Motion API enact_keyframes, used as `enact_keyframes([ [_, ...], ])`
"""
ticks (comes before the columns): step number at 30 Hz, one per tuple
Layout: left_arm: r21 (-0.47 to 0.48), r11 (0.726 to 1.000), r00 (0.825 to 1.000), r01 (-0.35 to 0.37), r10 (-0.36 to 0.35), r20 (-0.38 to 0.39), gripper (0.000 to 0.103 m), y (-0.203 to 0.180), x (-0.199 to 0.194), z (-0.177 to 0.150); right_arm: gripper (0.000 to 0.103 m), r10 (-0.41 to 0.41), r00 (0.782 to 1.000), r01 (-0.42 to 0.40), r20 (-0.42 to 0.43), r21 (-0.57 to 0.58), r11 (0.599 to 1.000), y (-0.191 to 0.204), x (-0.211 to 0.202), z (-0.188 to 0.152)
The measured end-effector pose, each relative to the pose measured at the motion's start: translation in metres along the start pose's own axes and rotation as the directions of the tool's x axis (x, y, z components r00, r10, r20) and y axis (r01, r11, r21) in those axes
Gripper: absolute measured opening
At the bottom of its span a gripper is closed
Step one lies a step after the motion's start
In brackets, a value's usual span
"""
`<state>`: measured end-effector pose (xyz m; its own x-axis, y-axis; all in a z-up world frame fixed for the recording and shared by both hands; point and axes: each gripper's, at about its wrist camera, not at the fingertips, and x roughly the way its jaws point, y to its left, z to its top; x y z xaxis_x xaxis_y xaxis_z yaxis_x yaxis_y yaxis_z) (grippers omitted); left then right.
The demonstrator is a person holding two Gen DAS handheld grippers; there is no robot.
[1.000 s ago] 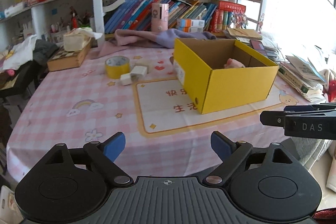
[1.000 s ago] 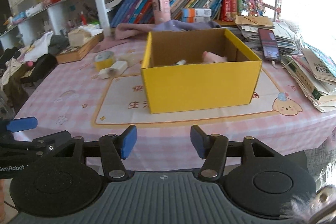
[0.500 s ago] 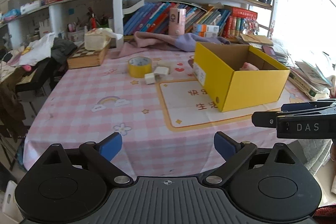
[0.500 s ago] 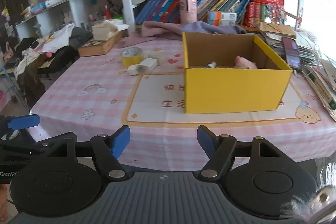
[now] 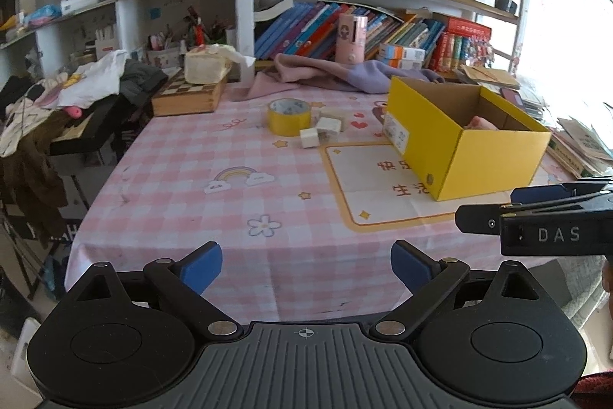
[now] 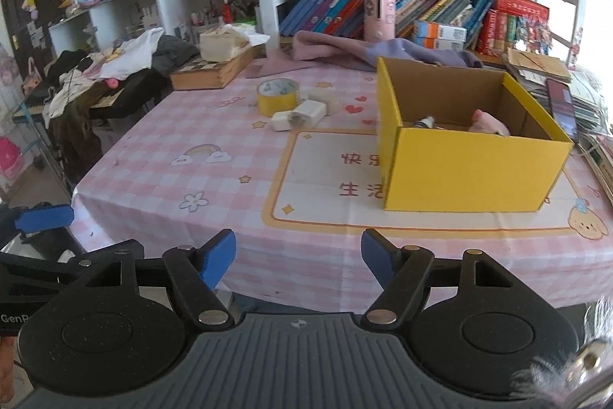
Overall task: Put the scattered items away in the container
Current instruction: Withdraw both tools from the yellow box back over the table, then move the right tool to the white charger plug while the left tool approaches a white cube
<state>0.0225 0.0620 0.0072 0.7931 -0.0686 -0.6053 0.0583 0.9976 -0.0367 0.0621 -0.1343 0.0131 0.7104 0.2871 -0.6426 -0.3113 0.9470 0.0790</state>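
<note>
Both grippers you held were spread wide with nothing between their blue pads: your left gripper [image 5: 306, 265] hung over the near edge of the table [image 5: 199, 186], and your right gripper [image 6: 299, 255] did the same a little further right, each well short of the items. In the left wrist view your right gripper showed side-on at the right edge, and in the right wrist view your left one showed at the left edge.

Your yellow cardboard box [image 6: 471, 163] stood open on the printed mat [image 6: 318, 186], toward the right of the pink checked cloth. Inside it lay a pink item [image 6: 488, 121] against the far right and a small tube-like thing [image 6: 425, 121] beside it; what they were could not be told.

Outside the box, to its left and further back, a roll of yellow tape [image 5: 289, 116] sat flat on the cloth. Two white charger blocks [image 5: 320, 133] lay just beside it, touching each other, with a pale lump [image 6: 325, 100] behind them.
</note>
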Motion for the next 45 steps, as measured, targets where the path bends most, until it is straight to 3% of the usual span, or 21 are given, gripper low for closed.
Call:
enact_keyframes([
  [23,0.007,1.000,0.999,0.012,-0.012,-0.050,0.097,0.004,0.042,0.015,0.071,0.016,1.000,-0.017,-0.024,-0.019,1.000,-0.004,0.037,0.021],
  [32,-0.001,1.000,0.996,0.022,-0.022,-0.087,0.097,0.007,0.082,0.027,0.071,0.017,0.999,-0.019,-0.040,-0.049,0.999,-0.010,0.071,0.036],
  [45,-0.051,0.999,0.994,-0.007,0.001,-0.112,0.097,0.012,0.148,0.062,0.071,0.042,0.996,-0.052,-0.074,-0.134,0.990,-0.022,0.140,0.090],
])
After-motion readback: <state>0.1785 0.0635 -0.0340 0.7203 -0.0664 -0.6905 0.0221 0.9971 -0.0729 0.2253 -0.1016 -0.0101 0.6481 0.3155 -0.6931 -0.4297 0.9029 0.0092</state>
